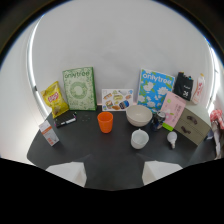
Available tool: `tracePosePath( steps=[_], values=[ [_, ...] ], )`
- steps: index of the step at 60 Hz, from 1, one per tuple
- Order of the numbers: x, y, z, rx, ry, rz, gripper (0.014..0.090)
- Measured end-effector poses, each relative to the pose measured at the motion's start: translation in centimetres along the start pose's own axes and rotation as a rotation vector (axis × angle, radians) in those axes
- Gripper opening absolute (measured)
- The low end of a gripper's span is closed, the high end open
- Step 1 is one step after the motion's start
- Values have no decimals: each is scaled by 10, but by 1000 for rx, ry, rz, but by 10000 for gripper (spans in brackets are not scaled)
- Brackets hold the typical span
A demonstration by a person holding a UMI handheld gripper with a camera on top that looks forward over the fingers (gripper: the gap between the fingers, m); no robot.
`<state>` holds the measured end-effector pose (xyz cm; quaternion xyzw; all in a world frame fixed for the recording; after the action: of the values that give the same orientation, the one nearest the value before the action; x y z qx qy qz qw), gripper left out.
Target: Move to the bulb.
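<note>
Fingers [67,173] of the handheld gripper [114,174] stand spread wide apart with nothing between them, their two pale tips showing above the near edge of a dark table [100,152]; just ahead of the gap and a little toward the right finger sits a small white cup [139,138]; beyond it and to the left stands an orange cup [105,121]; behind the white cup rests a cream bowl [138,115], with a small dark can [159,120] just beside it on the right.

The bulb [172,138], white and lying on the table, is ahead of the right finger and off to its right, near the white cup but apart from it, and just in front of a beige drawer box [192,125]; a pink carton [172,109] leans between the can and that box; a dark bag [183,86] and a pale bottle [200,88] stand farther back on the right.

On the left, a small white-and-orange box [49,133] sits near the table edge; behind it lie a black object [65,120] and a yellow snack bag [54,98]; against the white wall stand a green box [79,88], a food picture card [117,99] and a blue flowered box [154,88].
</note>
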<state>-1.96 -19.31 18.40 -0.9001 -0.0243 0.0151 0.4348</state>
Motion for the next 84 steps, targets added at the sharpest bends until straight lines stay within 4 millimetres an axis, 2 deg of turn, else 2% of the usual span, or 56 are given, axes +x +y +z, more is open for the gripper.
tracePosePath(
  steps=[10, 19, 27, 28, 29, 36, 41, 42, 43, 49, 58, 65, 72, 84],
  values=[
    [13, 13, -8, -20, 17, 6, 850],
    [44, 36, -15, -64, 56, -11, 855],
    [85, 61, -20, -99, 74, 10, 858],
    [91, 64, -20, -102, 77, 10, 814],
    [98, 67, -20, -105, 80, 10, 856],
    [146, 83, -18, -129, 95, 5, 854],
    [184, 86, -10, -130, 108, -4, 855],
    [191, 86, -7, -129, 110, -5, 819],
    [199, 85, -4, -127, 112, -5, 856],
    [240, 76, 15, -107, 124, -22, 856],
    [283, 57, 57, -69, 111, -53, 853],
    [299, 50, 88, -69, 98, -53, 853],
    [305, 50, 111, -74, 84, -48, 851],
    [303, 57, 128, -91, 54, -38, 852]
  ],
)
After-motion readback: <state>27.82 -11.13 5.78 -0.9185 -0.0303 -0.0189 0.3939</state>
